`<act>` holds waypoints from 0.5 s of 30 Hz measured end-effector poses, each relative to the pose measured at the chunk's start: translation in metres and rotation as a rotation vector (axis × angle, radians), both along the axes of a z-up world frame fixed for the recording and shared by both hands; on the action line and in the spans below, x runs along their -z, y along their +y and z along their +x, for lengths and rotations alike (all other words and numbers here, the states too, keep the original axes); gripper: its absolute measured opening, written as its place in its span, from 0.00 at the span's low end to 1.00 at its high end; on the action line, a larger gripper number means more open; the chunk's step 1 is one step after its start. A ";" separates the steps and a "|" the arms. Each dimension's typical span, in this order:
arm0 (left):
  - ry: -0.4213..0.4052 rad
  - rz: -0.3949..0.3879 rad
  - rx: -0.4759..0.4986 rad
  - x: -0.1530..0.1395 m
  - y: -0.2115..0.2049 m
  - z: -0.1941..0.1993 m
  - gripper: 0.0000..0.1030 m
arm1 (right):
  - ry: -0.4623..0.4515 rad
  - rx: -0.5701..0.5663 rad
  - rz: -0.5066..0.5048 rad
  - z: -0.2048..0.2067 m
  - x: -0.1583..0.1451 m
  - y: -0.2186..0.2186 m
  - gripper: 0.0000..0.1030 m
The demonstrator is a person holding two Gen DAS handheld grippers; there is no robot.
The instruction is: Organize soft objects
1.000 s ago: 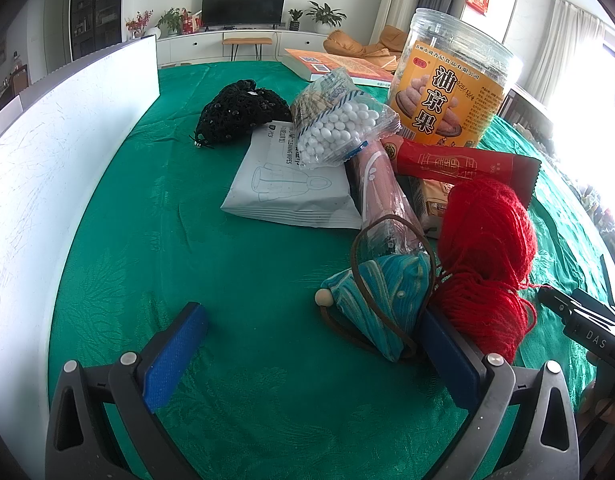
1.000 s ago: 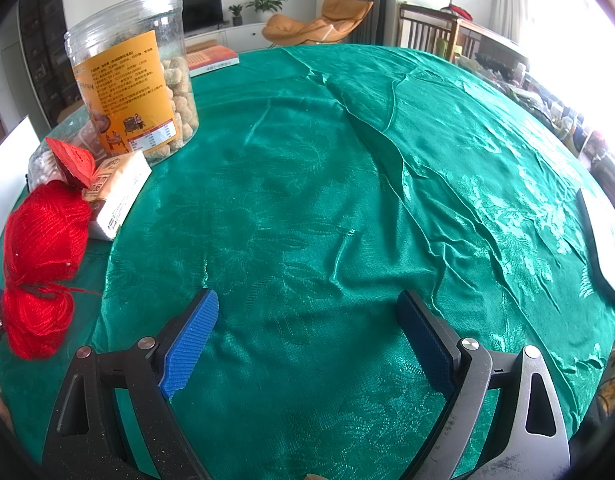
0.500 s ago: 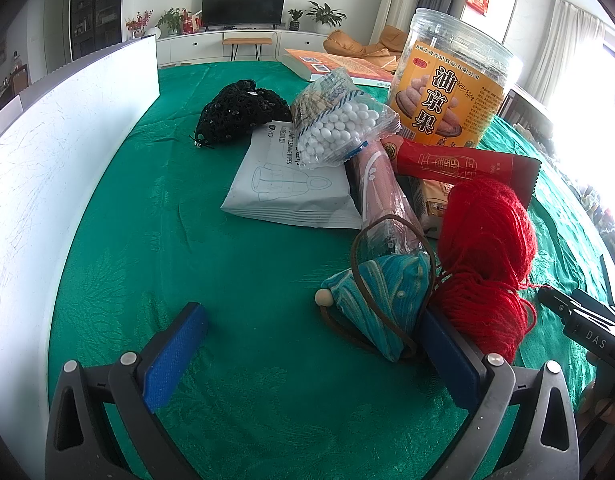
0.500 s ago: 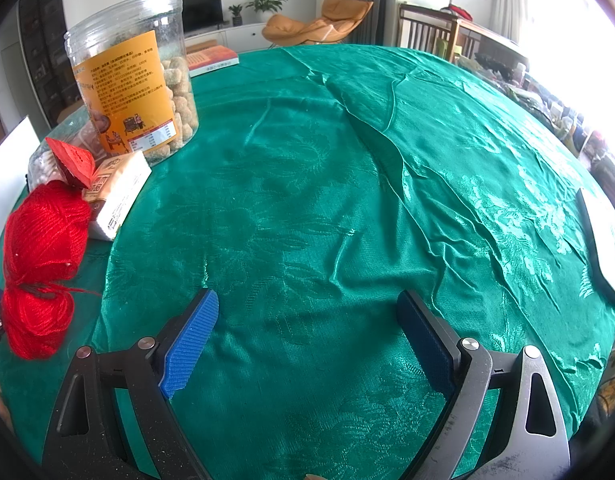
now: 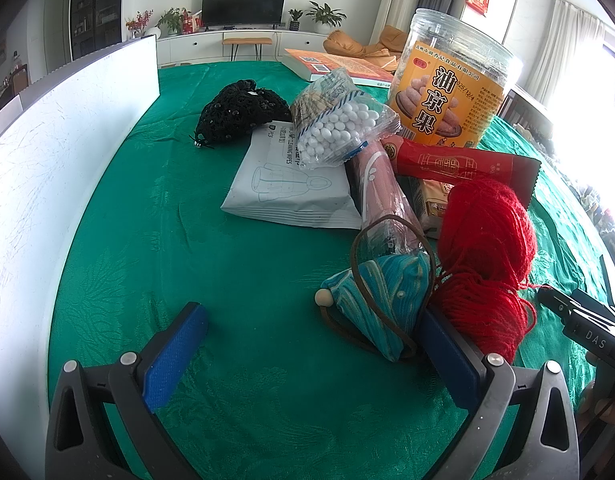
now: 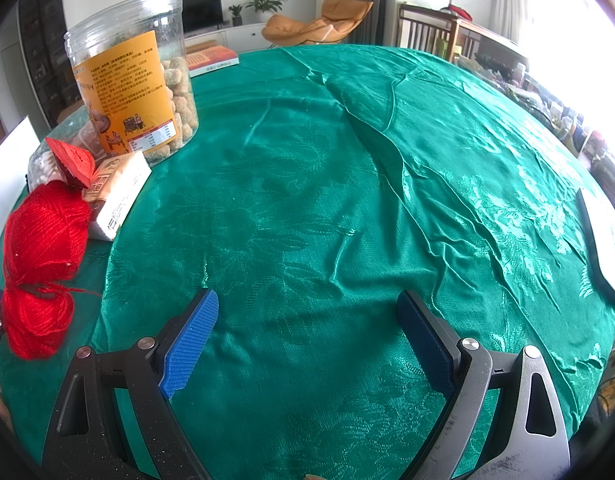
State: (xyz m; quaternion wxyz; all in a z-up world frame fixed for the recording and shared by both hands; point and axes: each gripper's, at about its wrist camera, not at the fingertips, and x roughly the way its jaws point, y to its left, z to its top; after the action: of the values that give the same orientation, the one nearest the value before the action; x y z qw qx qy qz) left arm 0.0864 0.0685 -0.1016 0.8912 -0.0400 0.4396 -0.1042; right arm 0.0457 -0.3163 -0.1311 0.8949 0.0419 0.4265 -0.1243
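In the left wrist view my left gripper (image 5: 307, 340) is open and empty over the green cloth. A teal striped pouch (image 5: 381, 300) with a brown cord and wooden bead lies just ahead, against the right finger. A red yarn skein (image 5: 487, 252) lies right of it and also shows in the right wrist view (image 6: 43, 256). A black beaded mesh bag (image 5: 239, 110) lies farther back. My right gripper (image 6: 307, 328) is open and empty over bare cloth, right of the yarn.
A clear snack jar (image 5: 451, 88) with an orange label stands at the back right, with a wipes pack (image 5: 295, 184), a bag of white beads (image 5: 339, 132), a red packet (image 5: 463, 164) and a book (image 5: 339, 66) around it. A white board (image 5: 55, 160) stands along the left. A dark-edged flat object (image 6: 603, 240) lies at the right edge.
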 end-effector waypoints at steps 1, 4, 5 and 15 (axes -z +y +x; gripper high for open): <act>0.000 0.000 0.000 0.000 0.000 0.000 1.00 | 0.000 0.000 0.000 0.000 0.001 0.000 0.90; 0.000 0.000 0.000 0.000 0.000 0.000 1.00 | 0.000 0.000 0.000 0.000 0.000 0.000 0.90; 0.000 0.000 0.000 0.000 0.000 0.000 1.00 | 0.000 0.000 0.000 0.000 0.000 0.000 0.90; 0.000 -0.001 0.000 0.000 0.000 0.000 1.00 | -0.001 0.000 -0.001 0.001 0.001 0.000 0.90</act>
State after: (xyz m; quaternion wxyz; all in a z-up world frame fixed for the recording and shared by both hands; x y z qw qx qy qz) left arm 0.0864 0.0684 -0.1016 0.8912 -0.0402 0.4396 -0.1044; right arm 0.0464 -0.3162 -0.1318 0.8952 0.0413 0.4261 -0.1243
